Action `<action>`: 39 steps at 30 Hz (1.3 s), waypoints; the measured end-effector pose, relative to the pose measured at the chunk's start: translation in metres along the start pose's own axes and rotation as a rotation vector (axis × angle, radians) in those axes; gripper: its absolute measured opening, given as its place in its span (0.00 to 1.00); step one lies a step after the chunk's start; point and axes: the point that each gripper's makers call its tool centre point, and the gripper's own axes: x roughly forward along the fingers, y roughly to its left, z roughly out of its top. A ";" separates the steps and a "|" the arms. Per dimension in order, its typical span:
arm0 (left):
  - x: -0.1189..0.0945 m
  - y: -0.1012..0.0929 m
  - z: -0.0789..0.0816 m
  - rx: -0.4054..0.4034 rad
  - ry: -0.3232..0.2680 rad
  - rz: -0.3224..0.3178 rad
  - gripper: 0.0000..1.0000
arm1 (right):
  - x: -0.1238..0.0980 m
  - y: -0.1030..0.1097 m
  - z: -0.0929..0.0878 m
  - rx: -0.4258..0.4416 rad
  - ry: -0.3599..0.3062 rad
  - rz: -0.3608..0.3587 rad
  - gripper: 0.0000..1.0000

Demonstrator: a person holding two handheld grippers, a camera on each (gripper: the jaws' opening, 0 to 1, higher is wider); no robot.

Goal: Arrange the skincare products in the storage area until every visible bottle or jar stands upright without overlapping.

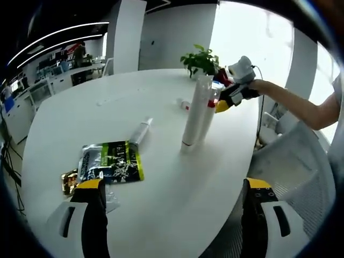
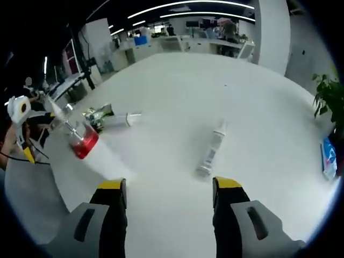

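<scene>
Left gripper view: a white table (image 1: 161,102) spreads ahead, the left gripper (image 1: 174,207) at six o'clock with its jaws spread wide and nothing between them. At about eight o'clock lies a flat foil sachet (image 1: 111,161), dark with a yellow-green edge, and a small gold packet (image 1: 69,181) touches its left end. Just past it, toward ten o'clock, a grey tube (image 1: 141,132) lies on its side. Near the centre two tall white tubes (image 1: 195,110) stand upright, side by side and touching. Behind them, at one o'clock, sits a potted plant (image 1: 201,60), and the right gripper (image 1: 228,97) comes in from a person's arm at two o'clock, close to the tubes' tops; whether it grips anything I cannot tell. In the right gripper view, the left gripper (image 2: 21,115) shows at nine o'clock, then a clear bottle with red liquid (image 2: 80,141), tilted. The sachet and grey tube lie at ten o'clock. A white bottle (image 2: 210,150) lies on its side at centre. The right gripper's own jaws stand apart, empty, at six o'clock.
</scene>
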 end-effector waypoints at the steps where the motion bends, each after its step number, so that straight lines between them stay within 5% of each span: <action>1: 0.000 0.000 0.000 0.001 -0.002 0.001 0.99 | 0.001 -0.001 0.000 -0.001 0.004 -0.001 0.64; 17: -0.002 0.005 0.001 -0.007 -0.012 0.015 0.99 | 0.031 -0.031 0.000 -0.005 0.103 -0.065 0.56; 21: -0.002 0.007 0.000 -0.010 -0.012 0.018 0.99 | 0.037 -0.039 0.005 0.005 0.098 -0.101 0.47; 39: -0.004 0.015 0.003 -0.027 -0.024 0.045 0.98 | 0.056 -0.043 0.002 0.005 0.157 -0.139 0.38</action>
